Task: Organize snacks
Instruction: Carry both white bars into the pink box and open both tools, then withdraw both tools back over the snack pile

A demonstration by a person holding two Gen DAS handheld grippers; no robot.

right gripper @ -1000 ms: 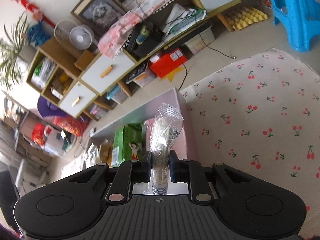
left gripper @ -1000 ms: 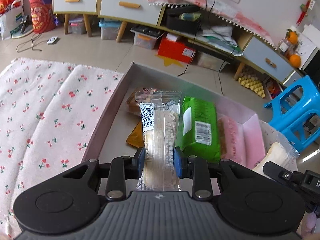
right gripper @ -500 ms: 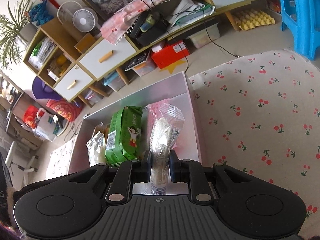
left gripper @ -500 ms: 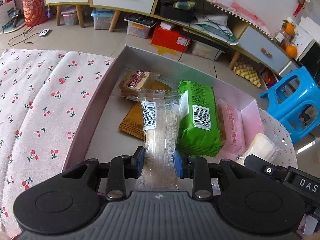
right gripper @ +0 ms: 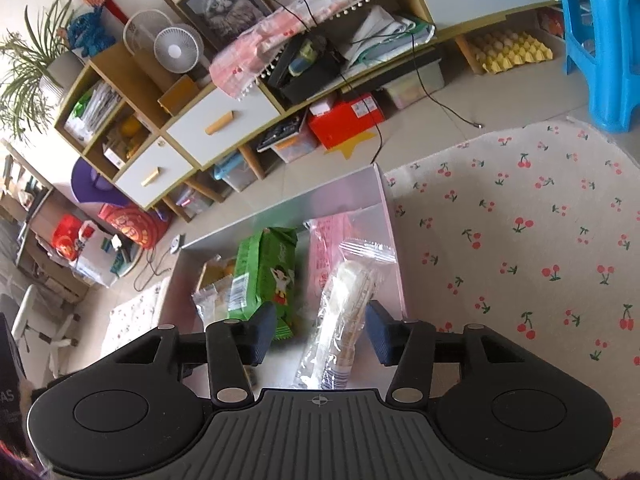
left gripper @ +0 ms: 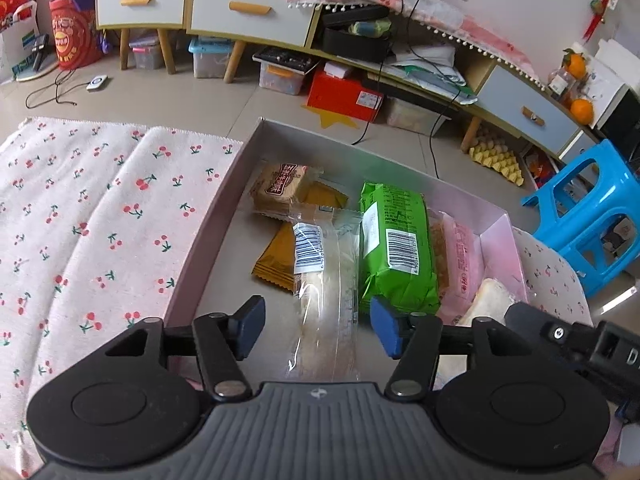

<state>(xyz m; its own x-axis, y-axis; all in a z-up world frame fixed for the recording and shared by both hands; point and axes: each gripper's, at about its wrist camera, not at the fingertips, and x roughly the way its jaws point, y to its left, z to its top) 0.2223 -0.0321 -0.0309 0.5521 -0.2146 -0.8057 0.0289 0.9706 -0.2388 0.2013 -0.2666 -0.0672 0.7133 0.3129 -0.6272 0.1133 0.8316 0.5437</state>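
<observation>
A pink-walled box [left gripper: 208,232] on the cherry-print cloth holds snacks. My left gripper [left gripper: 318,330] is open over its near end; a clear-wrapped pastry [left gripper: 326,292] lies between the spread pads, untouched. Beside it are a green packet [left gripper: 394,248], a pink packet [left gripper: 460,256], a brown cracker pack [left gripper: 280,188] and an orange sachet [left gripper: 276,258]. My right gripper [right gripper: 320,330] is open too, with another clear-wrapped pastry [right gripper: 346,300] lying between its pads at the box's right side, next to the pink packet [right gripper: 326,248] and green packet [right gripper: 266,268].
The cherry-print cloth [left gripper: 92,216] spreads on both sides of the box [right gripper: 390,232]. Beyond the table are a low cabinet with drawers [left gripper: 248,8], a red box [left gripper: 344,94] on the floor and a blue plastic stool [left gripper: 588,216].
Both grippers have opened and let go of their clear-wrapped pastries, which now lie in the box. Both were shut on them and lowering into the box before.
</observation>
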